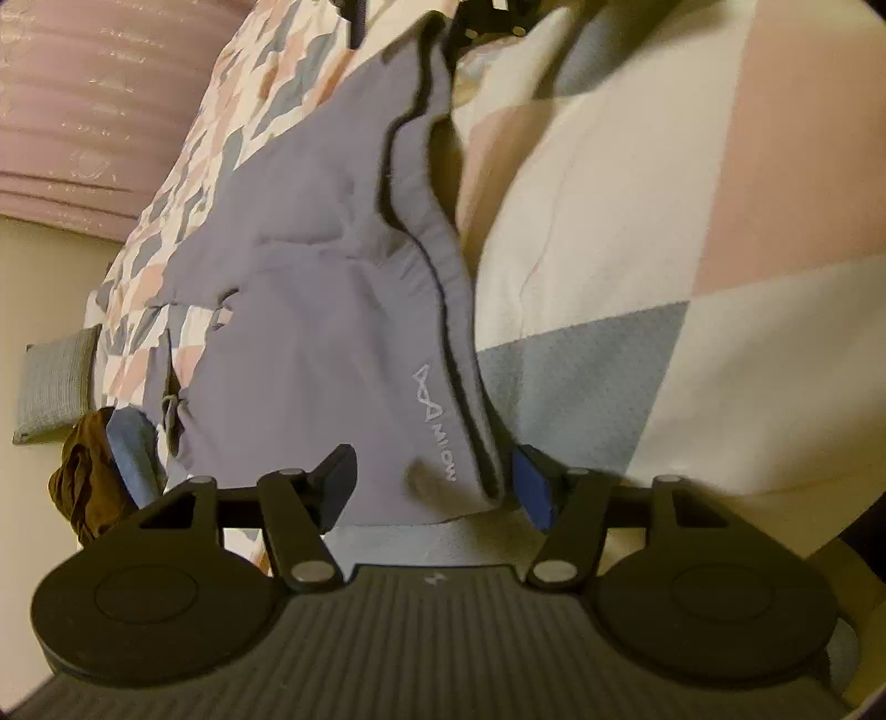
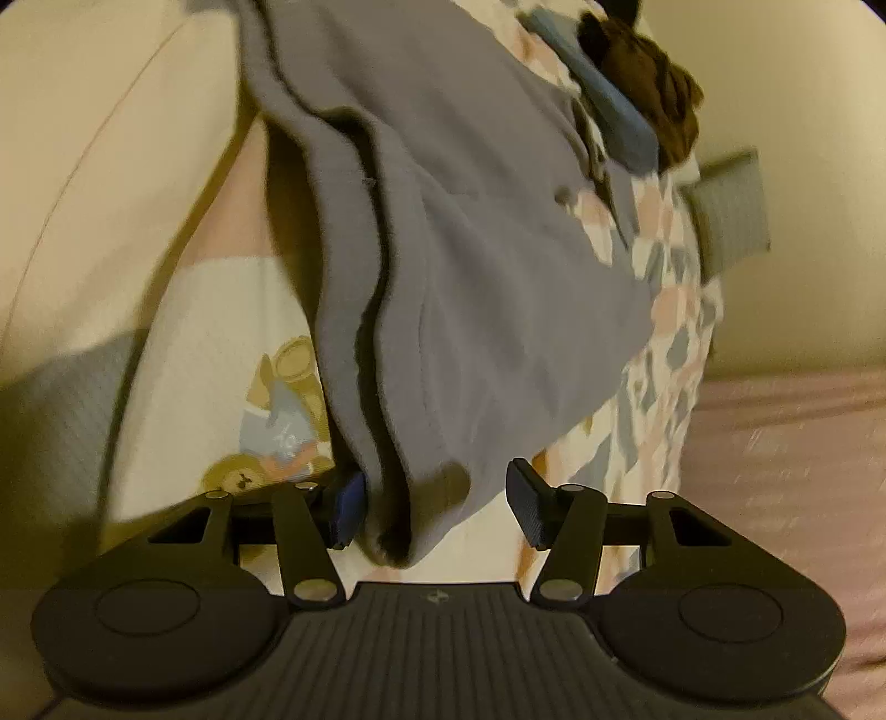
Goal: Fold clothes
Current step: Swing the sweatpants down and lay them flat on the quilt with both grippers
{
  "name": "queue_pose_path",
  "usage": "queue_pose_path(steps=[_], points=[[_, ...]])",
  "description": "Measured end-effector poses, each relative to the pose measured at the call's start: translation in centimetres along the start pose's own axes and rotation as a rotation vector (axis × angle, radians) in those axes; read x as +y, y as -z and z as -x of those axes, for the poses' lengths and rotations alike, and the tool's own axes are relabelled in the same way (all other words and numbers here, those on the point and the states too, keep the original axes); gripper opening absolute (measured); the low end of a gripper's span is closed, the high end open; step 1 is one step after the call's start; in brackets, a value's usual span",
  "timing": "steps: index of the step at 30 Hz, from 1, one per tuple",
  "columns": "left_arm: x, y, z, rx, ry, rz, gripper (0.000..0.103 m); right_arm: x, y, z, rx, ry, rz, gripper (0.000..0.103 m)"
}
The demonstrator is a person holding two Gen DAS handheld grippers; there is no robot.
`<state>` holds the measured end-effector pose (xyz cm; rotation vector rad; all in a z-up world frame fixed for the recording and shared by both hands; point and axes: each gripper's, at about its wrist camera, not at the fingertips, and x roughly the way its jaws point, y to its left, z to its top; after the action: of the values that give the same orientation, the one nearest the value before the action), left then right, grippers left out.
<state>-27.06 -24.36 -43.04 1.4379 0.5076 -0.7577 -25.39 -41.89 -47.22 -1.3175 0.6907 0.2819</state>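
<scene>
A grey garment (image 1: 310, 332) with dark piping and a small white logo lies stretched along the patchwork bedcover (image 1: 692, 360). My left gripper (image 1: 437, 487) is open, and the logo corner of the garment sits between its fingers, nearer the blue-padded right one. At the other end of the grey garment (image 2: 487, 277), my right gripper (image 2: 437, 507) is open too, with the folded hem lying against its left finger. The dark parts at the top of the left wrist view are the right gripper (image 1: 498, 22) at the garment's far end.
A brown crumpled garment (image 1: 83, 476) and a blue cloth (image 1: 133, 448) lie beside a grey pillow (image 1: 55, 382) at the bed's end. A cartoon print (image 2: 277, 421) shows on the cover. Pink ribbed fabric (image 2: 775, 471) borders the bed.
</scene>
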Motion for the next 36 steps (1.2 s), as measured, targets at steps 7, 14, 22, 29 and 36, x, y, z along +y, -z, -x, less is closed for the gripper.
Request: queue_pose_path(steps=[7, 14, 22, 29, 36], points=[[0.2, 0.2, -3.2, 0.002, -0.059, -0.059, 0.021, -0.5, 0.9, -1.1, -0.023, -0.02, 0.035, 0.003], [2.0, 0.7, 3.5, -0.202, -0.019, -0.265, 0.02, -2.5, 2.8, 4.8, -0.005, 0.003, 0.028, 0.003], [2.1, -2.0, 9.2, -0.334, 0.086, -0.298, 0.02, -3.4, 5.9, 10.0, 0.091, -0.043, 0.002, 0.003], [-4.0, -5.2, 12.8, -0.469, 0.25, -0.333, 0.02, 1.1, 10.1, 15.0, 0.197, -0.136, 0.009, 0.004], [-7.9, -6.9, 15.6, -0.589, 0.376, -0.364, 0.02, 5.0, 13.7, 20.4, 0.238, -0.208, 0.058, 0.005]])
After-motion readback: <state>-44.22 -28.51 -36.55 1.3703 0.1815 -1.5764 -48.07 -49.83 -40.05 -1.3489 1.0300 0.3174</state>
